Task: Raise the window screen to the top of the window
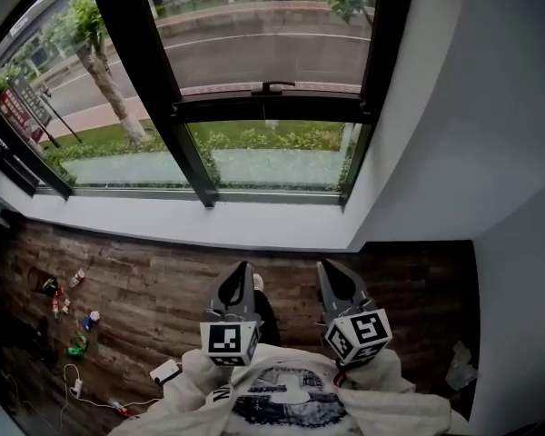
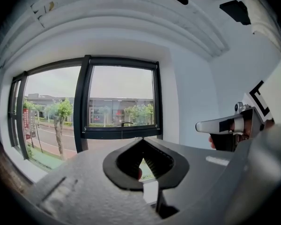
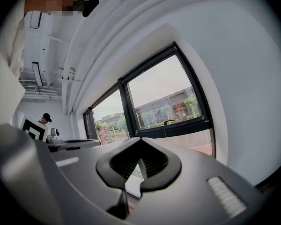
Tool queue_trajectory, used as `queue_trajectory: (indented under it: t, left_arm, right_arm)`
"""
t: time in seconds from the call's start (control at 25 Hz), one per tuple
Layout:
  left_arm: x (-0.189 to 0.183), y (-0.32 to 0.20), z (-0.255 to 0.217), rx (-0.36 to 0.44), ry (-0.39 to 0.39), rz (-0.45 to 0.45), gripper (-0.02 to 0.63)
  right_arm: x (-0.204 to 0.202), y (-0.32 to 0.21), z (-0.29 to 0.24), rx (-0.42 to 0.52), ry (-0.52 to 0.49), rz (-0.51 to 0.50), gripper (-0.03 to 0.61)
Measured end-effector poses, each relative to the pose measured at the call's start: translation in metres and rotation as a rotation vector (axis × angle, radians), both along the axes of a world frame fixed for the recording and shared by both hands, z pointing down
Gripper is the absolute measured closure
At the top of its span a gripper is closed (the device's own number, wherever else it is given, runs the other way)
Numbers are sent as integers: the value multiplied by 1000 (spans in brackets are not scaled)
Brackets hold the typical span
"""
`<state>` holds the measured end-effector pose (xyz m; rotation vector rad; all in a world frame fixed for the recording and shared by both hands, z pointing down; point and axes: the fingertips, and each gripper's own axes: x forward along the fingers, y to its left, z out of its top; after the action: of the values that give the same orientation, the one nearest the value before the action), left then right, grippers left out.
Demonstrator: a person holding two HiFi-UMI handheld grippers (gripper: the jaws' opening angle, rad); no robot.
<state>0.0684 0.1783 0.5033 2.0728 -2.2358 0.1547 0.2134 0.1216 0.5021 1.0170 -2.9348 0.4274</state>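
Left gripper (image 1: 241, 278) and right gripper (image 1: 332, 275) both closed on nothing, held well short of the window (image 1: 254, 89); window screen bar (image 1: 272, 109) at mid-height of the frame.

Head view: grippers side by side over the wood floor (image 1: 145, 289), tips toward the white sill (image 1: 191, 221), not touching it. The bar spans the right-hand pane and its handle (image 1: 272, 86) is centred on the bar's top edge. Small clutter (image 1: 77, 321) lies along the floor's left edge. Left gripper view: jaws together at the tips, nothing between them. Bar (image 2: 122, 131) and handle (image 2: 126, 123) are straight ahead and apart from the tips. The right gripper (image 2: 225, 124) is at the right edge, also closed. Right gripper view: jaws together, empty. Bar (image 3: 178, 128) runs across the pane about halfway up, with the handle (image 3: 169, 122) on it. A person (image 3: 46, 118) stands far back at the left.
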Motion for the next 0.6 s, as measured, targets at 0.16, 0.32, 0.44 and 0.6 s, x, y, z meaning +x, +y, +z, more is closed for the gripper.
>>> queue_trajectory:
  t: [0.16, 0.32, 0.44, 0.6]
  left_arm:
    - [-38, -58, 5, -5, 12, 29, 612]
    - [-96, -124, 11, -32, 6, 67, 612]
    - [-138, -174, 13, -46, -8, 98, 612]
    - [-197, -237, 21, -72, -15, 115, 612]
  right_arm:
    - [-41, -56, 9, -16, 16, 23, 572]
    - [-100, -116, 11, -36, 27, 53, 572]
    - [-141, -162, 13, -47, 45, 71, 572]
    - [-198, -222, 18, -69, 76, 83, 572]
